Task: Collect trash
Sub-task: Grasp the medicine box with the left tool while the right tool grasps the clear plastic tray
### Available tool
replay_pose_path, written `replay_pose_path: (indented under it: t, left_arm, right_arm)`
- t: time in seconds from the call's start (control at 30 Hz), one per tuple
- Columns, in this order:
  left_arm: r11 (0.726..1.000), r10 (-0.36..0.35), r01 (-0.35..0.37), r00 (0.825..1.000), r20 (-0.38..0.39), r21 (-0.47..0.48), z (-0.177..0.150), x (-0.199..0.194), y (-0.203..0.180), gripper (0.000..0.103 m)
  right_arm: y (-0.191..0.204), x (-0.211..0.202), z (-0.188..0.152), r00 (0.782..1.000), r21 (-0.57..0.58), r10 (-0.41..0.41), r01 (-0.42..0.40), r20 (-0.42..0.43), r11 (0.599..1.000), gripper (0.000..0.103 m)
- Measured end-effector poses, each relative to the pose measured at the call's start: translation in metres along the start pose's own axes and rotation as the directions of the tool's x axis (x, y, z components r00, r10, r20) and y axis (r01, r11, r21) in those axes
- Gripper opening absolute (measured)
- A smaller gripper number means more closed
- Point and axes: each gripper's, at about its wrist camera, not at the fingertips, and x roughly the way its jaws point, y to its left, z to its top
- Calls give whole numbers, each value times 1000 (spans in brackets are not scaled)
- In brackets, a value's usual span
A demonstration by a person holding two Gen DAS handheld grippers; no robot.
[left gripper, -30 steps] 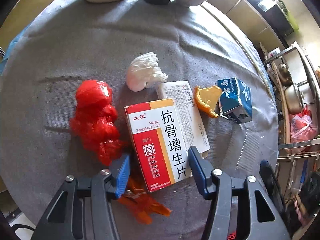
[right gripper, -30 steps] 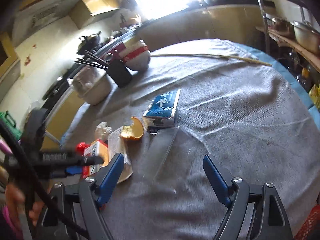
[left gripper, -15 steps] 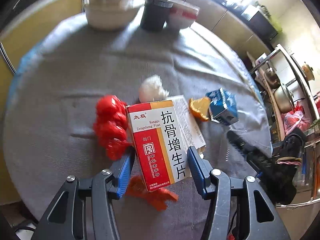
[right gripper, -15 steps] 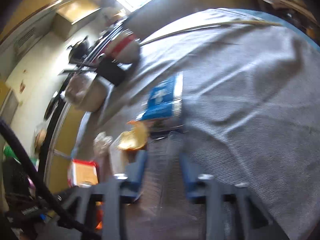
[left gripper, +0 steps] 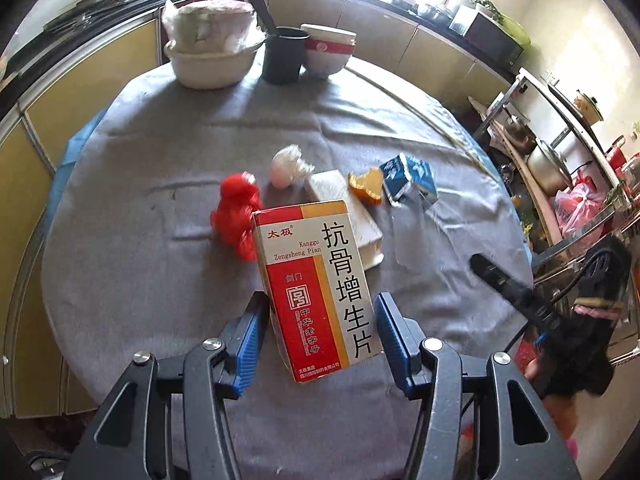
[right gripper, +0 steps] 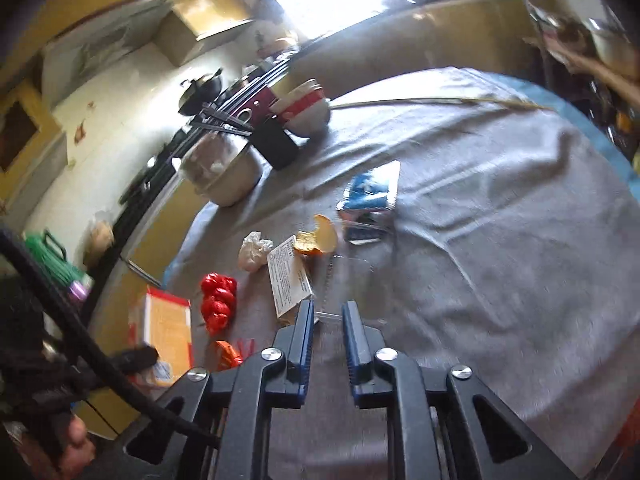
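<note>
My left gripper [left gripper: 322, 334] is shut on a red, orange and white medicine box [left gripper: 316, 284], held tilted above the grey tablecloth [left gripper: 140, 160]. The same box [right gripper: 166, 322] shows at the left of the right wrist view. My right gripper [right gripper: 328, 326] is shut on the near edge of a clear plastic tray [right gripper: 340, 268], which still lies on the cloth. A red crumpled bag [left gripper: 236, 216], white tissue wad [left gripper: 286, 166], white leaflet box [left gripper: 348, 208], orange peel [left gripper: 368, 186] and blue carton [left gripper: 408, 176] lie in a row. An orange wrapper [right gripper: 228, 354] lies near the front.
At the table's far edge stand a covered white bowl [left gripper: 210, 46], a black cup [left gripper: 284, 54] with chopsticks and a red-banded bowl [left gripper: 326, 50]. A metal shelf [left gripper: 560, 160] with pots and bags stands to the right. Yellow cabinets surround the table.
My left gripper has risen with the medicine box, lifting it off the cloth and off the orange wrapper. My right gripper moved forward and went from wide open to shut on the clear tray.
</note>
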Motion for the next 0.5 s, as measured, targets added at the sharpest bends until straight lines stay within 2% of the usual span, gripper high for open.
replay_pose_path:
  t: [0.03, 0.07, 0.1, 0.13, 0.2, 0.33, 0.4, 0.5]
  left_arm:
    - [1000, 9, -9, 1000, -2, -6, -5, -1, 3, 56]
    - [1000, 14, -14, 1000, -6, -15, -9, -2, 6, 56]
    - [1000, 15, -15, 1000, -9, -21, -12, -3, 8, 56]
    - [999, 15, -16, 1000, -15, -31, -15, -2, 11, 56]
    - [999, 20, -21, 1000, -22, -40, -20, -3, 14, 56]
    - [999, 30, -30, 999, -24, -37, -23, -3, 14, 56]
    - [999, 35, -35, 999, -23, -27, -23, -2, 11, 56]
    - [999, 28, -28, 999, -30, -15, -25, -2, 9, 56]
  right_arm:
    - [-7, -2, 1, 1000, 36, 17, -17, -13, 999, 25]
    - [-11, -3, 3, 1000, 61, 25, -23, -20, 998, 43]
    - [-16, -2, 4, 999, 88, 33, -30, -22, 996, 80]
    - [-18, -1, 5, 999, 101, 41, -39, -15, 994, 91]
    - [-19, 0, 6, 997, 119, 71, -73, 27, 990, 93]
    - [0, 29, 12, 998, 102, 59, -57, -19, 993, 93]
    - [15, 45, 15, 1000, 60, 9, -7, -29, 998, 93]
    - [31, 74, 18, 990, -12, -133, 133, -55, 991, 91]
